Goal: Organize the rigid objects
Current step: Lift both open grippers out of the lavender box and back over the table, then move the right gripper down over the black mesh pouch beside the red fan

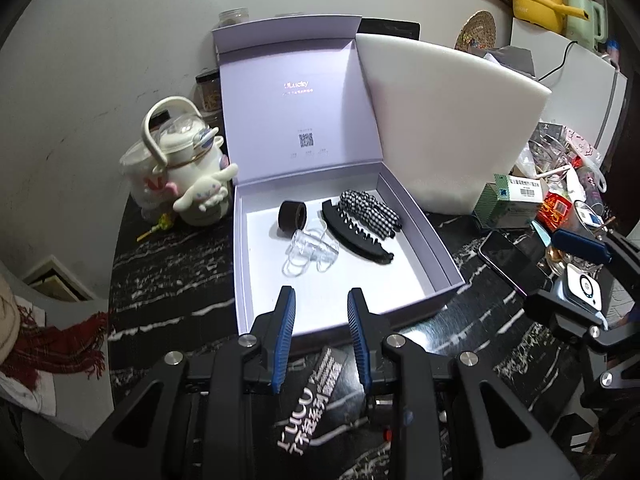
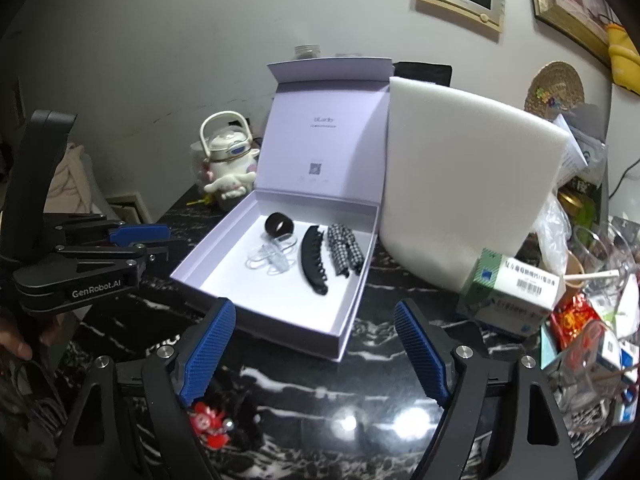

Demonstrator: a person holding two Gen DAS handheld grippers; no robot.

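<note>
On the black marble table (image 2: 304, 384) sits my open purple box (image 2: 208, 258) with the hair things inside.
Both my grippers hang just in front of it: the left gripper (image 1: 321, 300) has its fingers a little apart and holds nothing, and the right gripper (image 2: 316, 316) is spread wide and holds nothing too. Inside the box I see a black claw clip (image 1: 352, 232), a checked bow (image 1: 370, 208) touching it, a clear clip (image 1: 310, 252) and a brown ring (image 1: 292, 214). A white foam block (image 2: 460, 192) stands right beside the box.
</note>
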